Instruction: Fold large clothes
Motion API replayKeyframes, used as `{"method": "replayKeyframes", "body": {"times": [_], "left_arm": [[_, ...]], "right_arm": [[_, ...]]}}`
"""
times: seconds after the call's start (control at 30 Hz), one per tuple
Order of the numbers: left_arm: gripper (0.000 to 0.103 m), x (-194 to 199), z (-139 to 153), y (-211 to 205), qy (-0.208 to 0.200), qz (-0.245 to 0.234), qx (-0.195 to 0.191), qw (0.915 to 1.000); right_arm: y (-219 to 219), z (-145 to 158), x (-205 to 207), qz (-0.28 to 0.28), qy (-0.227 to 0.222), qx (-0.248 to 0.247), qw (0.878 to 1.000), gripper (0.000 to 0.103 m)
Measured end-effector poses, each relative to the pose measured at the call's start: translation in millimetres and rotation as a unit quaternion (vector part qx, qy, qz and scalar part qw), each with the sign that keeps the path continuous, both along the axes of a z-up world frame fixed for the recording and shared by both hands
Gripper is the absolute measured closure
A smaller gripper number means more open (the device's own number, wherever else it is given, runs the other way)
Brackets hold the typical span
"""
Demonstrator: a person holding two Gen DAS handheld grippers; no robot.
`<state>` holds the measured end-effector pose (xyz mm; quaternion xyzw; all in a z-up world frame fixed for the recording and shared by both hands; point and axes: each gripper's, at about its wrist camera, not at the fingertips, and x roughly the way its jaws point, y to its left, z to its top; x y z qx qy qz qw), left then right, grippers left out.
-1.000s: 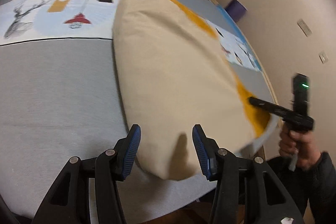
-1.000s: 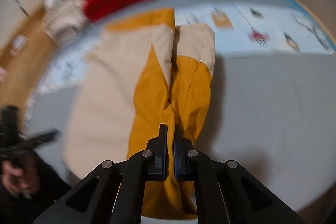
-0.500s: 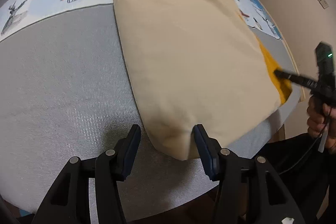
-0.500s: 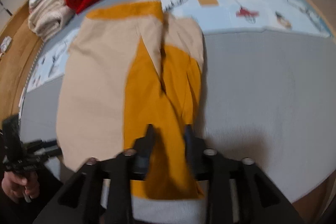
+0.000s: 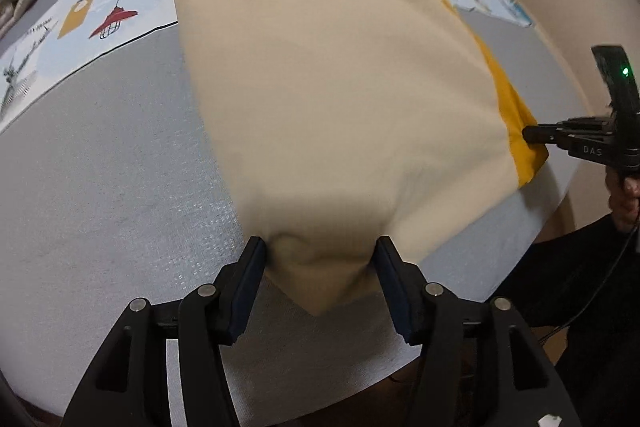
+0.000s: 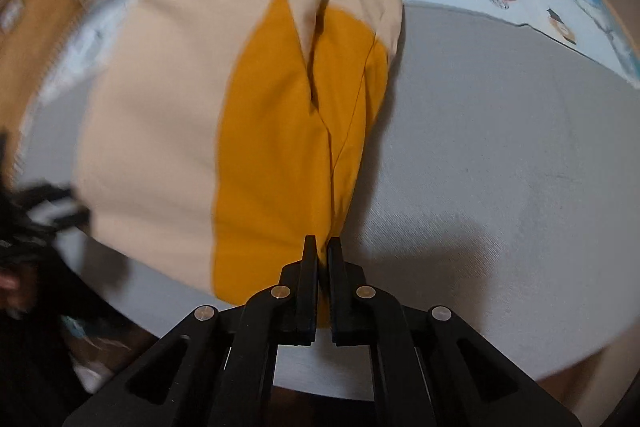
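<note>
both my hand-held grippers dropped onto the garment [image 5: 340,87] near the bed [image 5: 120,187] edge | right hand-held gripper [image 6: 323,247] pinching yellow hem, left hand-held gripper [image 5: 320,259] spread, been opening round beige corner | next: clamp left, lift, fold

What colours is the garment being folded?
The garment is beige with mustard-yellow panels, clearest in the right wrist view.

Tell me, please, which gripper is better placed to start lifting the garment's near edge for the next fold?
Right, probably: the right gripper is shut on the garment's yellow corner, while the left gripper only straddles the beige corner, jaws open.

2 wrist fisheyes, steeply downward, close above, sharing the garment [image 5: 332,75]
</note>
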<state>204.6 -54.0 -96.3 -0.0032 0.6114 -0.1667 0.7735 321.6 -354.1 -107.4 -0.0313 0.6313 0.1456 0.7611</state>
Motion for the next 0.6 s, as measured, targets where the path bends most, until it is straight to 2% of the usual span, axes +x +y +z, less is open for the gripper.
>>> {"method": "replayKeyframes", "body": {"times": [0.1,0.13,0.2,0.3,0.37,0.47,0.53,0.6], "left_arm": [[0.052,3.4,12.4,0.6,0.020,0.012,-0.005,0.9997],[0.052,5.5,23.3,1.6,0.018,0.011,-0.011,0.9997],[0.052,10.6,50.1,2.6,-0.009,-0.003,-0.007,0.9999],[0.052,36.0,91.0,11.2,-0.063,-0.016,-0.002,0.9979],[0.052,63.6,109.1,20.2,-0.089,-0.011,-0.001,0.9960],[0.054,104.5,121.4,35.6,-0.129,-0.002,0.003,0.9917],[0.059,125.7,114.7,42.2,-0.142,0.009,-0.001,0.9898],[0.064,136.8,98.9,51.0,-0.133,0.029,-0.018,0.9905]], "right_arm": [[5.1,5.7,7.2,0.000,0.004,-0.013,1.000,0.098],[2.7,11.1,9.6,-0.009,-0.002,-0.009,1.000,0.093],[-6.8,38.8,16.8,-0.045,-0.050,0.012,0.998,0.089],[-17.8,81.7,29.4,-0.083,-0.145,0.050,0.985,0.077],[-18.0,94.8,41.5,-0.098,-0.172,0.077,0.977,0.071],[-8.6,93.5,67.5,-0.105,-0.166,0.110,0.974,0.069],[5.4,83.9,83.6,-0.107,-0.146,0.112,0.977,0.069],[16.4,74.3,102.7,-0.109,-0.133,0.111,0.979,0.069]]}}
